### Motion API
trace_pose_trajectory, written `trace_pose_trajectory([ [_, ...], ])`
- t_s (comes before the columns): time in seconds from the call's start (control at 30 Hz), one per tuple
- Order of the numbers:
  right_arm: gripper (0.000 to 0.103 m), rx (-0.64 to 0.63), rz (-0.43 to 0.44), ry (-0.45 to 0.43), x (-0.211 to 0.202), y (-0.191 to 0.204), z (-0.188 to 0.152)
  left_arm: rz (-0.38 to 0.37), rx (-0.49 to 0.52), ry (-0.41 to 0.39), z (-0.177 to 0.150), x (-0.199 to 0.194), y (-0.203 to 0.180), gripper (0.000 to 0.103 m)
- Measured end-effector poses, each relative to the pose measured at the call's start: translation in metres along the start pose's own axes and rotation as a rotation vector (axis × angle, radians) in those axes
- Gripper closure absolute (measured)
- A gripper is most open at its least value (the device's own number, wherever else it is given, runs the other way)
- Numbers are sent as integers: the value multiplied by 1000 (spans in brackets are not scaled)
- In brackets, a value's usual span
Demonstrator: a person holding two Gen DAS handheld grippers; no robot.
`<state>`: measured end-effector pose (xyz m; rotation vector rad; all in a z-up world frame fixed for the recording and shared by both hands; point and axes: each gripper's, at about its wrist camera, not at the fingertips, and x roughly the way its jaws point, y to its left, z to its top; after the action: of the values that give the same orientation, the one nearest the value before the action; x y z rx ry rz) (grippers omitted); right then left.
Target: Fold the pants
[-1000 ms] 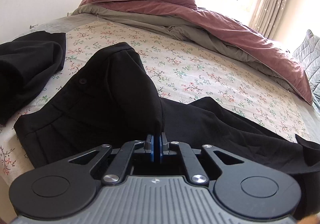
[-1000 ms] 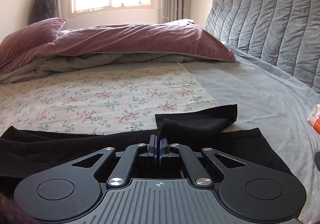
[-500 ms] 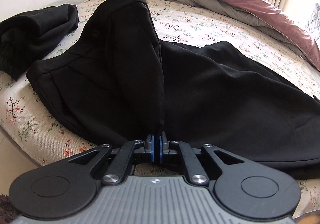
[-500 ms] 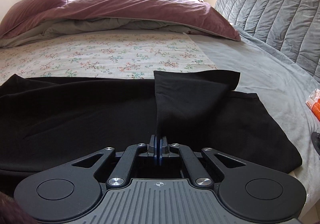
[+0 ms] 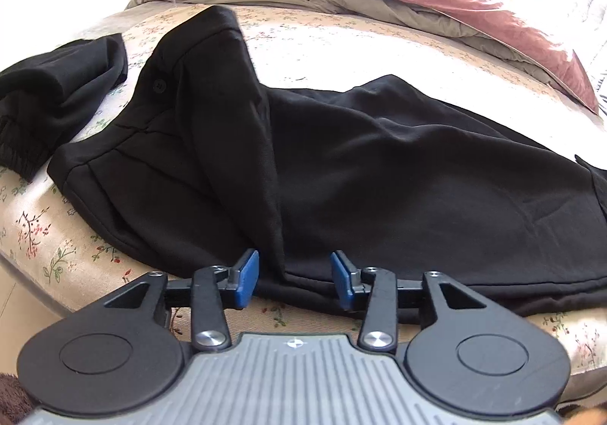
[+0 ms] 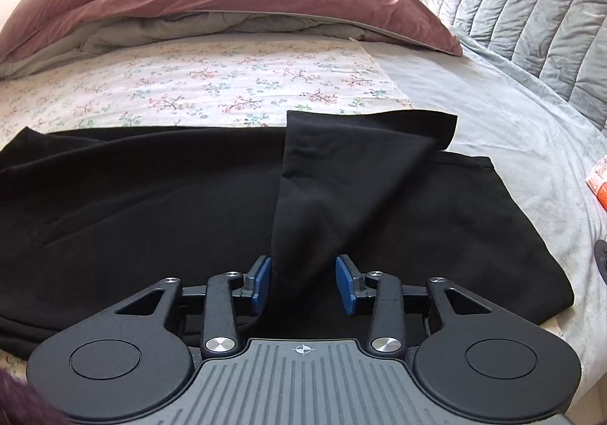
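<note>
Black pants [image 5: 379, 174] lie folded lengthwise along the near edge of the bed. The waist end with a button [image 5: 159, 85] is in the left wrist view, and a ridge of cloth runs down to my left gripper [image 5: 291, 279], which is open with the fabric between its blue pads. In the right wrist view the leg-hem end of the pants [image 6: 189, 205] lies flat, with a peaked fold [image 6: 341, 167] standing between the pads of my open right gripper [image 6: 303, 282].
A second black garment [image 5: 49, 106] lies bunched at the left. A mauve duvet [image 6: 242, 3] and pillow lie along the far side of the floral sheet [image 6: 227, 83]. A grey quilted headboard [image 6: 523, 15] and an orange packet [image 6: 599, 182] are at the right.
Both grippers pulled the pants toward the near bed edge, folding them over, then opened and let go of the cloth.
</note>
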<state>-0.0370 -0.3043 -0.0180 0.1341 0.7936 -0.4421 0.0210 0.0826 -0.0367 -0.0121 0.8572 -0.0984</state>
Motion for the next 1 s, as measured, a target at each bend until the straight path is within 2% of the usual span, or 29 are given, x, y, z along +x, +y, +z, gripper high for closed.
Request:
trace_pose_trajectory([
  [0.07, 49, 9, 3, -16, -5, -7, 9, -32, 46, -13, 4, -7, -17, 36],
  [0.1, 47, 13, 5, -25, -6, -9, 13, -50, 71, -23, 6, -11, -27, 31],
  [0.2, 42, 21, 32, -36, -3, -17, 27, -120, 165, -58, 14, -18, -65, 22],
  [0.43, 41, 5, 56, -25, 30, -20, 50, -362, 375, -101, 17, 3, -158, 17],
  [0.57, 42, 18, 89, 7, 56, -19, 58, -471, 487, -105, 10, 25, -201, 16],
  [0.73, 43, -49, 93, 5, 84, -7, 72, -590, 597, -92, 3, 44, -244, 16],
  [0.83, 52, -97, 87, 19, 101, 1, 74, -653, 646, -78, -5, 50, -263, 17],
  [0.9, 77, -117, 74, 25, 109, 3, 73, -691, 666, -65, -8, 54, -273, 17],
  [0.93, 98, -115, 66, 24, 109, 1, 73, -707, 672, -60, -9, 54, -275, 17],
  [1.0, 100, -90, 54, 0, 102, -7, 75, -744, 686, -53, -12, 53, -280, 17],
])
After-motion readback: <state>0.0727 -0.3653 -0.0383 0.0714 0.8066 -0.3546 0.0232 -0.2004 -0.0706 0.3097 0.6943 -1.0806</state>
